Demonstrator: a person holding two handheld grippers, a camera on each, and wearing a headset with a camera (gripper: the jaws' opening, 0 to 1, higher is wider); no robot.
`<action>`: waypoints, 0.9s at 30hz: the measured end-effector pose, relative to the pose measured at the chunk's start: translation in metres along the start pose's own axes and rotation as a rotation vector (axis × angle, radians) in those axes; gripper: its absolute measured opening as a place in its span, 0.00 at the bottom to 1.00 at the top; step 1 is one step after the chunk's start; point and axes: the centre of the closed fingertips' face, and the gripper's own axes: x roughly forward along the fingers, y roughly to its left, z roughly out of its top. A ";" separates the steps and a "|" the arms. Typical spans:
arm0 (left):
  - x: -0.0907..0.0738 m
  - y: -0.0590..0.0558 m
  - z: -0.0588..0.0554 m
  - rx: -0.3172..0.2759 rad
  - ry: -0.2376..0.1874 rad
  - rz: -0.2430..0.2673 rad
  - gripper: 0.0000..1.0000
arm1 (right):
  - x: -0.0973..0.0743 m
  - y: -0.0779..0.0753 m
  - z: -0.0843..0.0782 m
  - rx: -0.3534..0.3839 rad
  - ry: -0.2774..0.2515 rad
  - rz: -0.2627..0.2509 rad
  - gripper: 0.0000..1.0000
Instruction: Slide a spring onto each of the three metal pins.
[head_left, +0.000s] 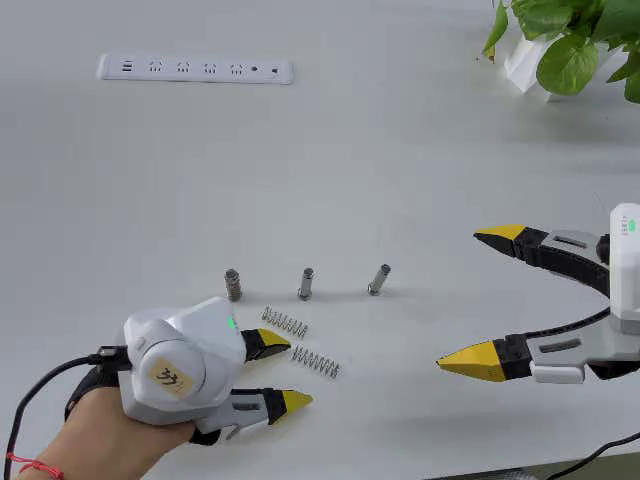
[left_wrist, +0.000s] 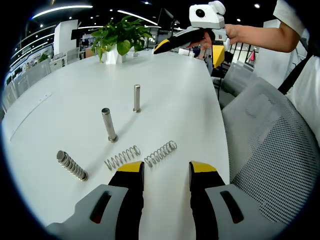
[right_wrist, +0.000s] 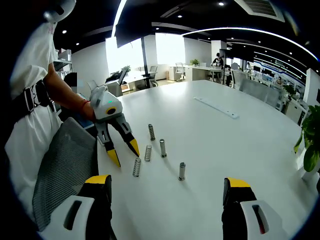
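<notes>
Your left gripper (head_left: 298, 372) sat with jaws apart, empty, just beside two loose springs (head_left: 315, 361); the left pin (head_left: 233, 284) already wore a spring, while the middle pin (head_left: 306, 283) and right pin (head_left: 379, 279) stood bare, so two remained; your right gripper (head_left: 460, 298) gaped wide, empty

**White shells, black jaws, yellow tips**

The left gripper (head_left: 298, 371) and right gripper (head_left: 458, 298) share white housings and black jaws tipped yellow. The left bears a scribbled sticker (head_left: 170, 377), a green light (head_left: 232, 322) and a black cable (head_left: 50, 372). The person wears a white short sleeve (left_wrist: 291, 11), a black strap (left_wrist: 296, 74) and a red wrist cord (head_left: 30, 466).
</notes>
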 end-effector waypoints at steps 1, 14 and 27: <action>0.001 0.000 -0.001 -0.001 0.002 -0.001 0.32 | 0.000 0.000 0.000 0.001 0.001 0.001 0.92; 0.004 -0.007 -0.005 -0.007 0.011 -0.024 0.32 | 0.002 0.001 -0.002 0.006 0.008 0.001 0.92; 0.001 -0.015 -0.004 0.001 0.012 -0.037 0.32 | 0.002 0.002 -0.011 0.011 0.019 0.009 0.93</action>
